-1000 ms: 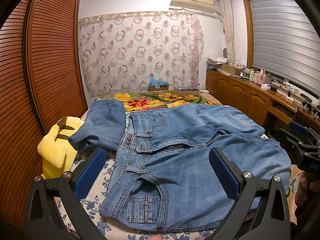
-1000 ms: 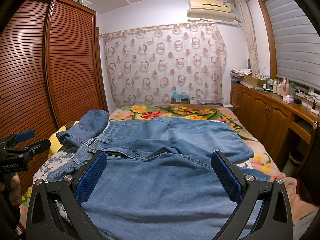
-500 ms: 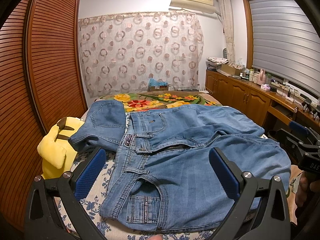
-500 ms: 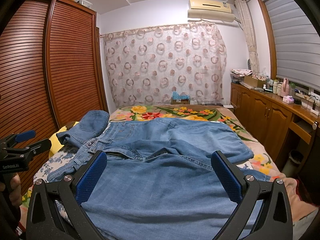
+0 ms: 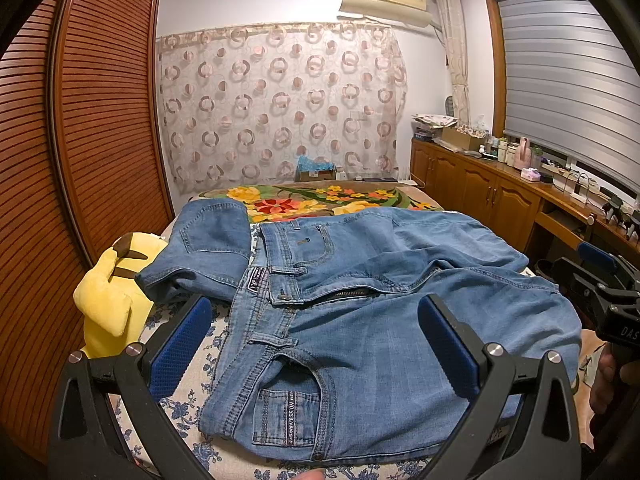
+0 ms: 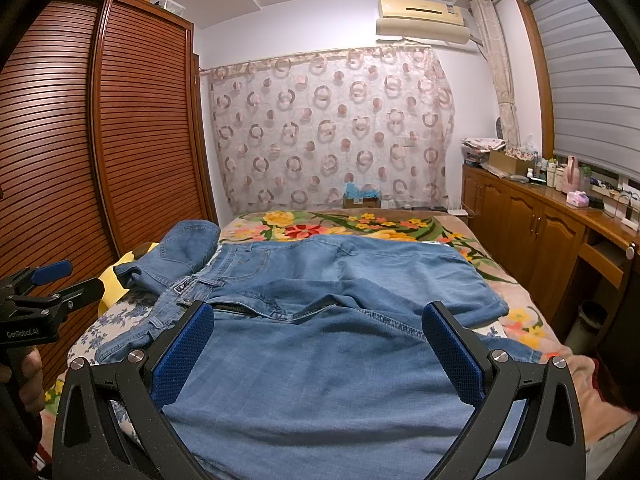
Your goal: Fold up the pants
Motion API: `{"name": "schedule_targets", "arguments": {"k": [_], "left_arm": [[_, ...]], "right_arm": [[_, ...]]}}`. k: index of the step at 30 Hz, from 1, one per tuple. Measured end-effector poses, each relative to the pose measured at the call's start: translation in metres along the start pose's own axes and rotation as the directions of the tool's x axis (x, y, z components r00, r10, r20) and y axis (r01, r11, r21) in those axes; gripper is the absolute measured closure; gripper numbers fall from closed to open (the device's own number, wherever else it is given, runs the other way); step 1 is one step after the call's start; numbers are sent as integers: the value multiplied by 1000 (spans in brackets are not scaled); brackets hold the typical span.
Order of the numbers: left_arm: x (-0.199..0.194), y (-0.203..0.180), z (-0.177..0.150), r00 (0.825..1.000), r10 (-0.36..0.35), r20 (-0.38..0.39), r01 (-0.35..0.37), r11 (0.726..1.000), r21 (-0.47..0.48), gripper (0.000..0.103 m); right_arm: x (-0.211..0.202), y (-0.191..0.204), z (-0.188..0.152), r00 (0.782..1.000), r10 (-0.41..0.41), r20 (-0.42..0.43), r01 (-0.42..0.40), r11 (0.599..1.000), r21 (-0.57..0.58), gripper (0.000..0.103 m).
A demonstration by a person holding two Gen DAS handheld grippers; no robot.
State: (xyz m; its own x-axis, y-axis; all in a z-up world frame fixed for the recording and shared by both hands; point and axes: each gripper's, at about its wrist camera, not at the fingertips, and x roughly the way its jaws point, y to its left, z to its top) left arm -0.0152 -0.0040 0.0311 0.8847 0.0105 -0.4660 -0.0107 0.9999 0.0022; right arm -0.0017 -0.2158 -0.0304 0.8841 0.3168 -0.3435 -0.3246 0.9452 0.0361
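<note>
Light blue jeans (image 5: 360, 320) lie spread on the bed, waistband to the left, both legs running right; they also show in the right wrist view (image 6: 340, 352). My left gripper (image 5: 316, 344) is open and empty, hovering above the waistband and front pocket. My right gripper (image 6: 320, 352) is open and empty, above the near leg. The right gripper shows at the right edge of the left wrist view (image 5: 600, 292); the left one shows at the left edge of the right wrist view (image 6: 44, 296).
A second folded pair of jeans (image 5: 208, 248) rests on a yellow plush toy (image 5: 108, 296) at the bed's left. A slatted wooden wardrobe (image 5: 80, 160) stands left. A wooden counter (image 6: 560, 224) runs along the right. A floral blanket (image 6: 340, 224) covers the far bed.
</note>
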Motion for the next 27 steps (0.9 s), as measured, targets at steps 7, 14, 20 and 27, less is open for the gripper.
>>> {"name": "schedule_targets", "arguments": {"k": [7, 14, 20, 27], "left_arm": [[0, -2, 5, 1000, -4, -25, 4, 1000, -8, 0], [19, 14, -14, 996, 1, -84, -4, 999, -36, 0], [31, 31, -31, 994, 9, -112, -16, 998, -57, 0], [41, 52, -44, 988, 1, -153, -13, 997, -76, 0]], "right_arm": [[3, -3, -2, 1000, 1, -16, -1, 1000, -5, 0], [13, -10, -9, 997, 7, -78, -8, 1000, -15, 0], [16, -19, -9, 993, -5, -114, 3, 1000, -16, 0], [17, -22, -5, 989, -20, -145, 18, 1000, -14, 0]]}}
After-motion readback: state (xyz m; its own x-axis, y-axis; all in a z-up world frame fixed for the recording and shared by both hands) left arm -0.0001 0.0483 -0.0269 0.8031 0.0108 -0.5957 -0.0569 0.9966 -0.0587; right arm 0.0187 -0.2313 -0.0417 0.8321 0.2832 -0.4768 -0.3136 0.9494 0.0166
